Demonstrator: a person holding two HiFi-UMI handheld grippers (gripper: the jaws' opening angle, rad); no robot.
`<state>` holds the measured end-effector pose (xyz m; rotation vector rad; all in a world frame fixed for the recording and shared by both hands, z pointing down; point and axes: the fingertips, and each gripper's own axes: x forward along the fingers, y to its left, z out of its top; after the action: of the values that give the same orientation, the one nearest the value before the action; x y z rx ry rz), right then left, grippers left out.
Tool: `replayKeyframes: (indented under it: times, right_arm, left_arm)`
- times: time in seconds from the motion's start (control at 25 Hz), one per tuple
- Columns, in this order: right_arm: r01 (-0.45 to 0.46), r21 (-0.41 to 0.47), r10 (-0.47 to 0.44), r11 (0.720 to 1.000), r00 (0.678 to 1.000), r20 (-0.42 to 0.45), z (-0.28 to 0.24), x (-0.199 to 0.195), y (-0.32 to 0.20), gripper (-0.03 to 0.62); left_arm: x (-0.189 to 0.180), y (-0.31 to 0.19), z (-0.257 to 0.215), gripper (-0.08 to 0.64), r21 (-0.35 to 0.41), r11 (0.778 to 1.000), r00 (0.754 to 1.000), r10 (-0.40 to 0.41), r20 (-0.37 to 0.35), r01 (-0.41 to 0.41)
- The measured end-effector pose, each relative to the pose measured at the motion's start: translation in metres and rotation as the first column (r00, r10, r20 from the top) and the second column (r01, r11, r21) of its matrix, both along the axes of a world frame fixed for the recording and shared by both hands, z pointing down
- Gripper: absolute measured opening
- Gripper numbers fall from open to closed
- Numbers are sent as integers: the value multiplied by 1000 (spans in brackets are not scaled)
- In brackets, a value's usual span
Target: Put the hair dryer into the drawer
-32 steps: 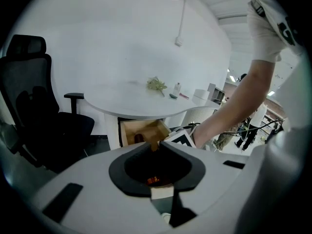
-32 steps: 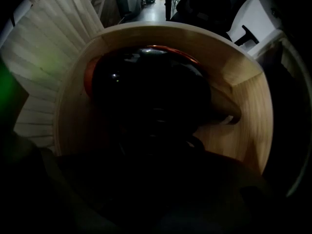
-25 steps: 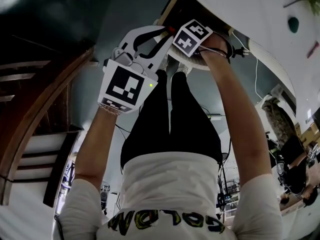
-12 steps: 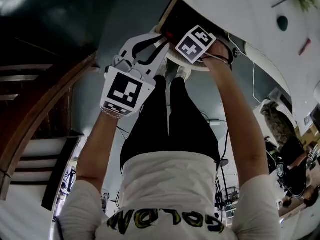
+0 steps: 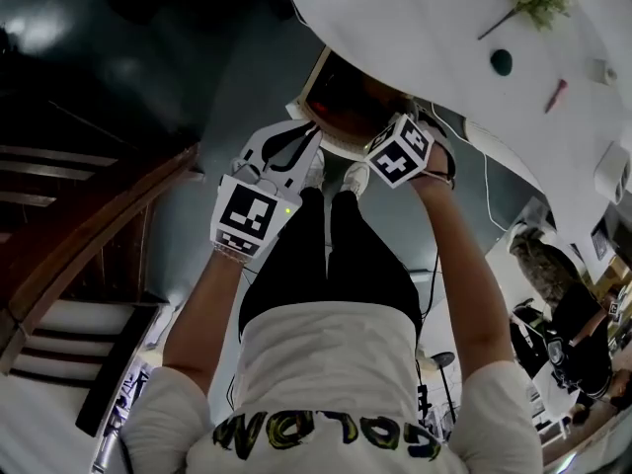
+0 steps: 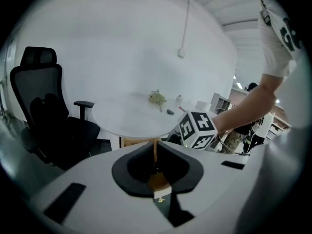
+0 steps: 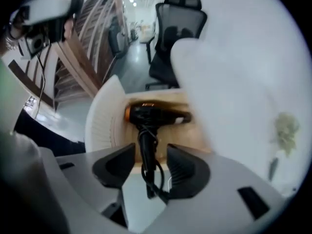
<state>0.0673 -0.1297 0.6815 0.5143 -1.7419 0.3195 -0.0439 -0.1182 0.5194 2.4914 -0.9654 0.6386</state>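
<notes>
On the left side, the left claw hangs pressed together with nothing in it, so it adds little risk. Under the rim of the desk the drawer stands open, and the dryer lies on its wooden floor. The right claw hovers above it, pointing nearly straight down. Its jaws are closing, the handle shows in the gap between them, and neither pad presses on it.

That is the likeliest trouble. If the jaws meet round the handle or the cord (which loops from the handle's end, right beside the pads), any lift would drag the dryer back out. The cord also seems to trail past the drawer's front edge, so I judge that pushing the drawer shut could pinch it or jam.

In the right gripper view the barrel, the long axis, lies crosswise, with the orange rear end at left and the nozzle pointing right. The handle runs square to it, down the picture toward the claw.
</notes>
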Motion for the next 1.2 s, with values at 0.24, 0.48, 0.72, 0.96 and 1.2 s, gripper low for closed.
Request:
replayKeyframes:
  times: [0.24, 0.48, 0.72, 0.96, 1.2]
  right_arm:
    - [-110, 143, 93, 984, 988, 125, -91, 25, -9, 127]
    - [-296, 266, 207, 917, 926, 315, -201, 47, -9, 61]
    - [-445, 335, 249, 830, 835, 491, -307, 62, 2, 36]
    - [-553, 387, 223, 738, 741, 634, -402, 72, 22, 26]
    - [-603, 434, 142, 669, 677, 722, -482, 75, 43, 21]
  left_arm:
    - [17, 4, -54, 12, 25, 999, 997, -30, -72, 32]
    - [30, 9, -124, 12, 69, 995, 985, -59, -162, 71]
    - [43, 11, -199, 12, 142, 987, 972, -43, -230, 77]
    - [57, 21, -267, 11, 237, 968, 963, -12, -269, 78]
    - [66, 29, -332, 11, 325, 938, 952, -13, -307, 118]
